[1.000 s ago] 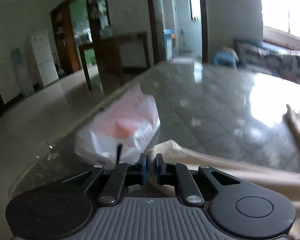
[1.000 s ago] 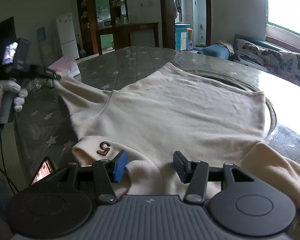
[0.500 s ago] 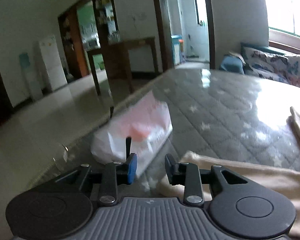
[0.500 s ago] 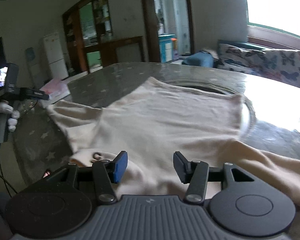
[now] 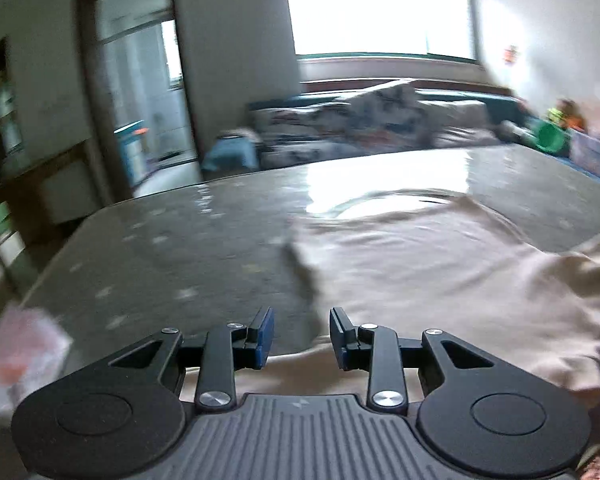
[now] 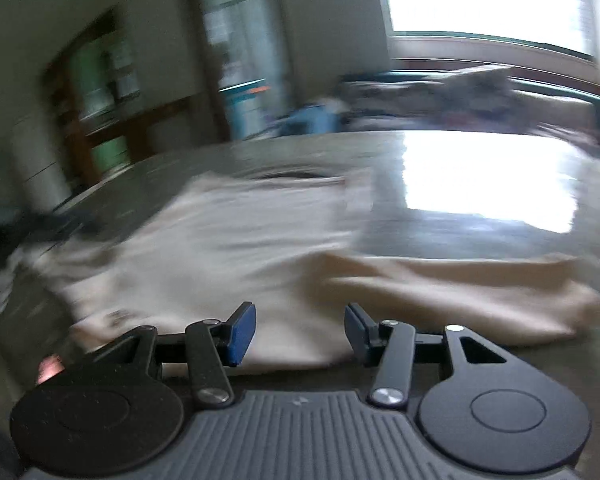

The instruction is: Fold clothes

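cream long-sleeved top [image 5: 440, 280] spread on quilted table [image 5: 180, 248], centre-right of frame | likely light, limp, non-slippery; pinch at sleeve cuff or hem | left gripper [image 5: 302, 338], right gripper [image 6: 300, 330]: jaws parted, empty

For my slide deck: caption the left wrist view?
Left gripper, fingers open and empty, above a cream shirt spread on a star-patterned table.

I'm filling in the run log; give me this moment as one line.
stage: sleeve released | left gripper: open, jaws just opened, empty | right gripper: open, empty | cream sweater: flat on table
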A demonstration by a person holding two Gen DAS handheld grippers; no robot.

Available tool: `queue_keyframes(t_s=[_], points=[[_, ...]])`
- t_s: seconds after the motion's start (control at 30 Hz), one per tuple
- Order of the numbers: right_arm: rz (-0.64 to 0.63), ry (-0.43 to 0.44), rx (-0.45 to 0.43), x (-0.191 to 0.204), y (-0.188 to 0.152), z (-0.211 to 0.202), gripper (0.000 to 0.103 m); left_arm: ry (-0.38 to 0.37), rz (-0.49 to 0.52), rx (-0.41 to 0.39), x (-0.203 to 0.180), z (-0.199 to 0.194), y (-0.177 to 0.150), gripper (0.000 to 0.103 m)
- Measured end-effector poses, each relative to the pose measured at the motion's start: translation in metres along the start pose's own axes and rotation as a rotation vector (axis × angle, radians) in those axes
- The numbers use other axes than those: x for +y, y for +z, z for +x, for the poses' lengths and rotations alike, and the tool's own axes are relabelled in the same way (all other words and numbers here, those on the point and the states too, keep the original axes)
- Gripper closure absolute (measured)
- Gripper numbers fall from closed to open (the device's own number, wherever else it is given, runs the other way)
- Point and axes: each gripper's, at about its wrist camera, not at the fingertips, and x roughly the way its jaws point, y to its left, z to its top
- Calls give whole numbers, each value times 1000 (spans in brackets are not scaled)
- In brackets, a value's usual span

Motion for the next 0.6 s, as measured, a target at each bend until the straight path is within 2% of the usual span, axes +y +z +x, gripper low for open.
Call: queue_keyframes(t_s=[0.13,0.27,0.37,0.43,0.5,0.57,0.6], points=[[131,-230,-51,-54,0,-18,55,-99,41,26,-19,17,-2,69],[252,-369,-50,-106,4,-18,55,-230,105,28,-48,10,1,69],[301,-403,-31,-127,7,-5,56,-370,185,15,-76,1,7,67],[313,-393,-12,-131,6,5,64,-479,256,18,-99,-3,10,60],[312,-391,1,-131,5,12,71,-556,336,28,-125,-7,10,59],[293,-400,0,-127,5,13,76,-588,410,31,-151,-8,10,59],[284,-403,0,-125,5,14,85,-592,446,31,-163,-6,9,59]])
